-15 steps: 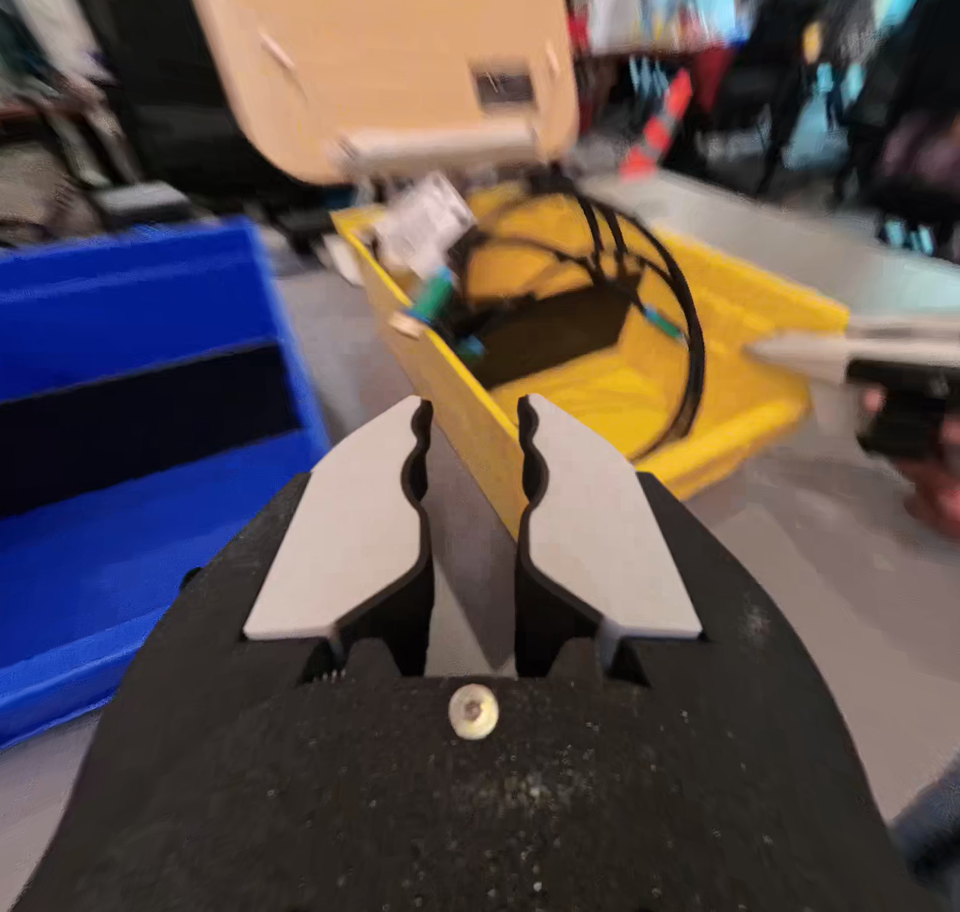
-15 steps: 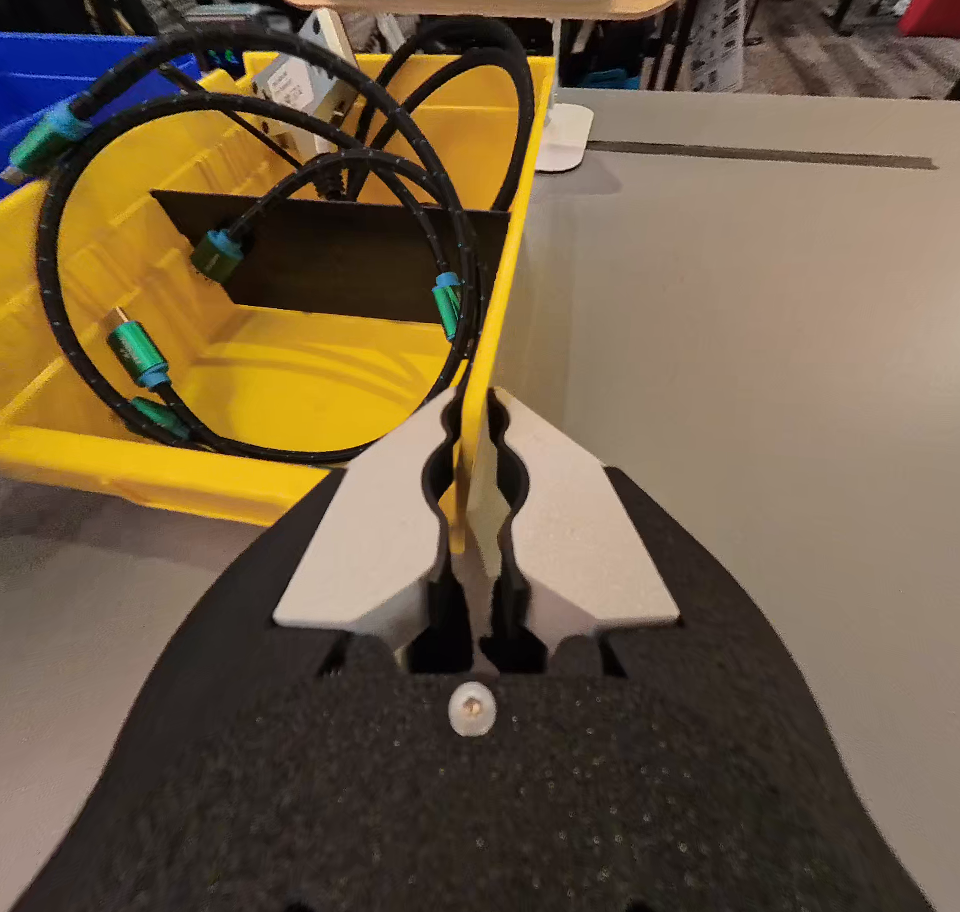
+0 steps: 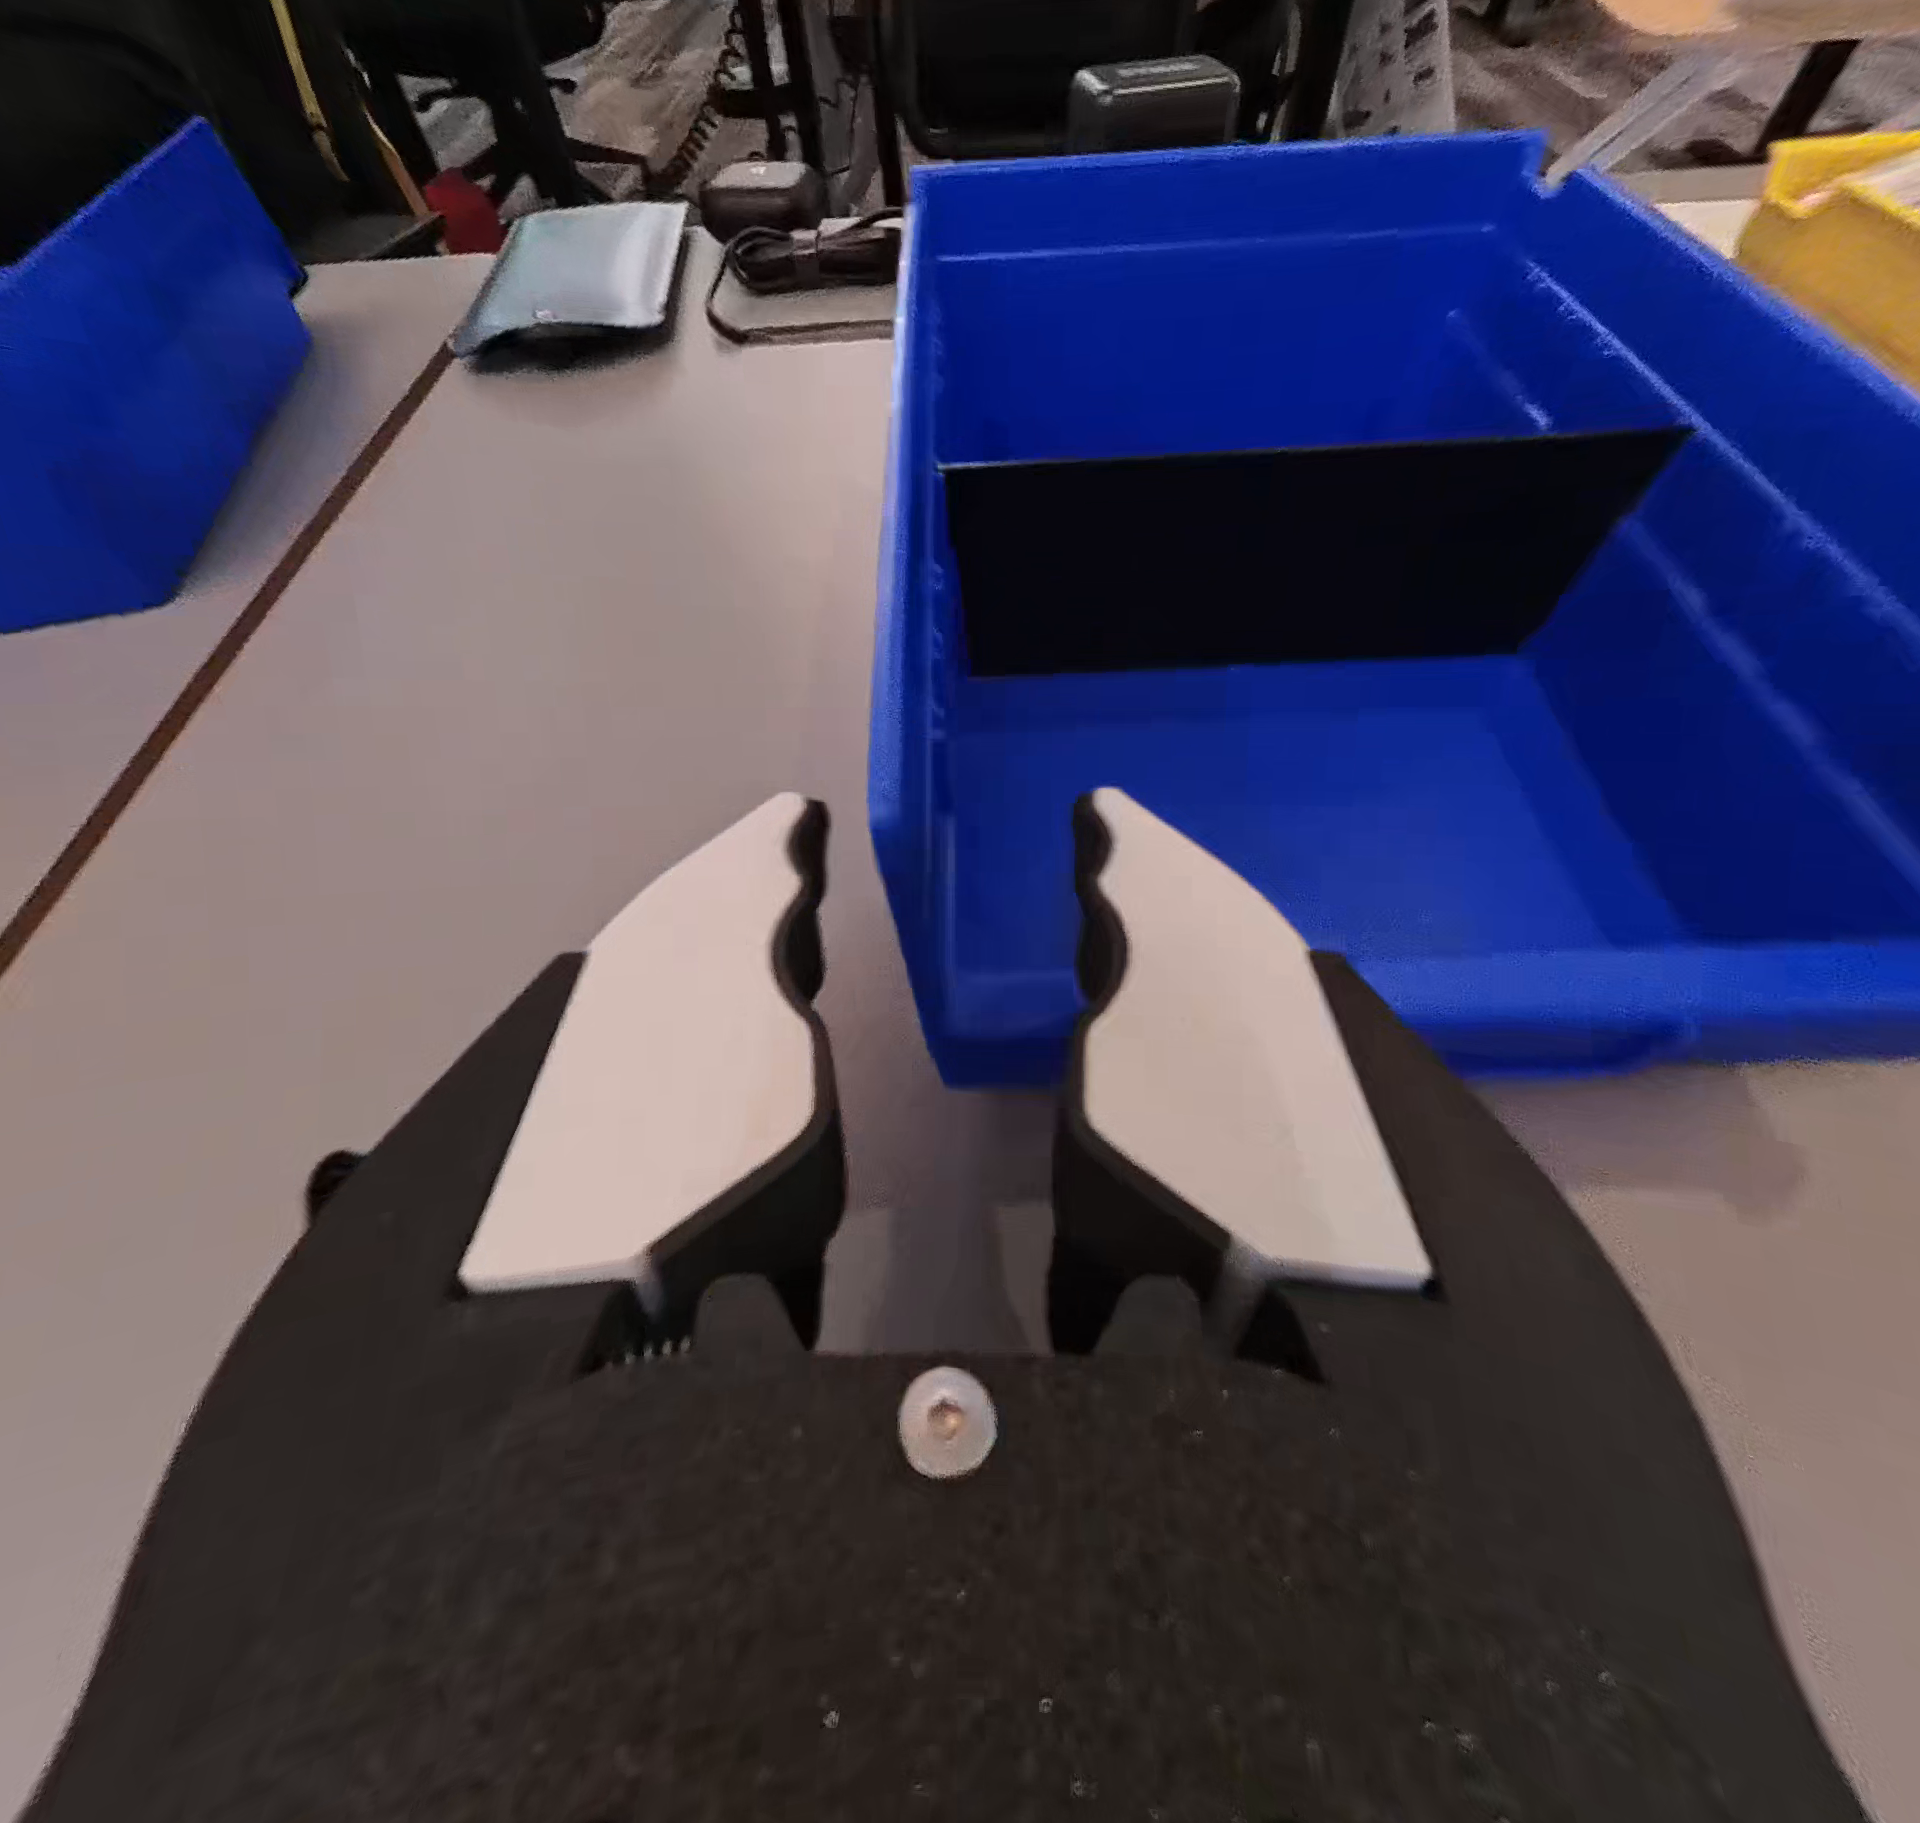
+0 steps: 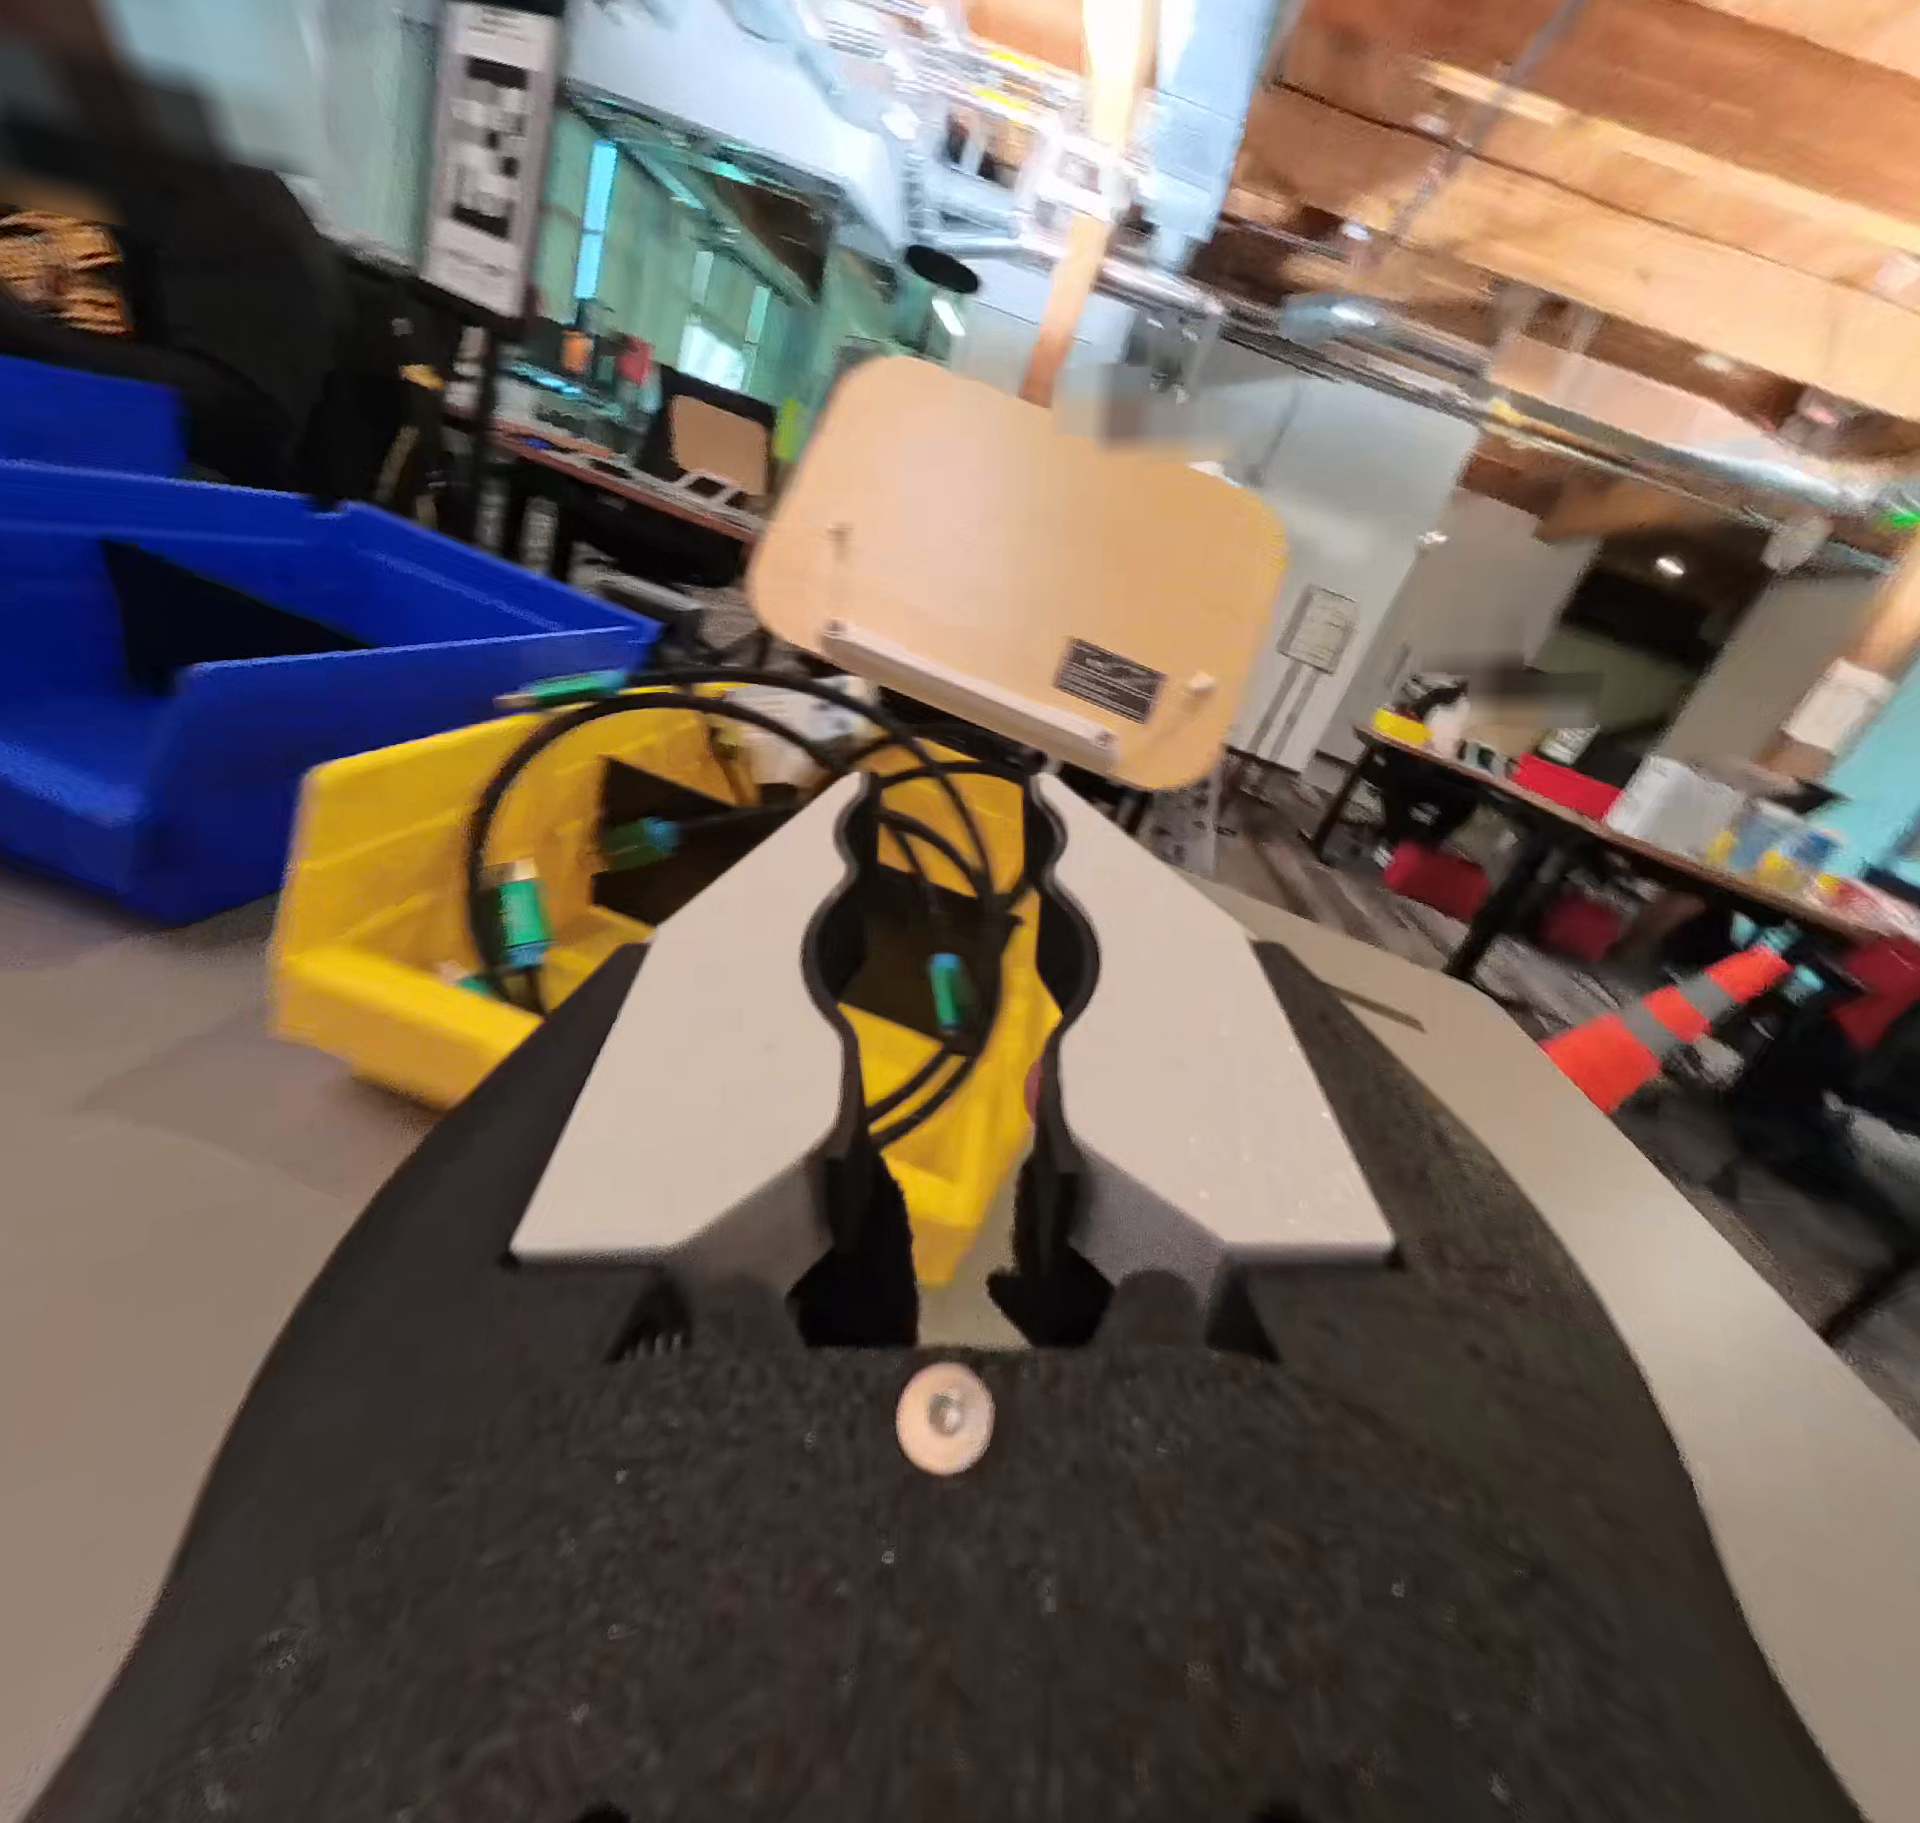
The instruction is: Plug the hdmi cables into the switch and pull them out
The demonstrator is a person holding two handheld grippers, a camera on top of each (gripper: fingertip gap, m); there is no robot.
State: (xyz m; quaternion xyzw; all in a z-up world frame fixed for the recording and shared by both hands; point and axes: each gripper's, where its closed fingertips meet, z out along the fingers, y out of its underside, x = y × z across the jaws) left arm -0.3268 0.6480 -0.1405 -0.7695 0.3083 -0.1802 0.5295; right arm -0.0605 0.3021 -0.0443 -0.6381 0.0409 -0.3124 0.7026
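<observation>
Clearly nothing gripped yet. Left gripper [image 3: 951,817] held spread wide and empty, low over the grey table [image 3: 520,734], jaws straddling the near-left corner of the blue bin [image 3: 1455,1004] at 12 o'clock; both compartments of that bin bare either side of the black divider [image 3: 1299,547]. Right gripper [image 4: 951,817] parted too, a narrower gap, holding nothing, aimed at the yellow bin [image 4: 384,984] from above and behind.

HDMI cables [image 4: 499,817] coiled in that yellow bin, black braided loops with green plugs [image 4: 516,916] sticking out at 10 o'clock from the right fingertips; one green plug [image 4: 951,989] visible straight through the gap between the fingers. Switch not identifiable in either view, the right view being motion-blurred. Tan board [image 4: 1018,568] hanging over the bin's far end at 12 o'clock.

Judged stage: the very start, approach for picking out 1 cable. To do it well: steady the right gripper first, pick the plug lying freest on top, close on the green shell rather than the braid, lift slowly so tangled loops drop away. Left gripper best brought over toward 2 o'clock, ready to pin the bin or hold the switch once found.
</observation>
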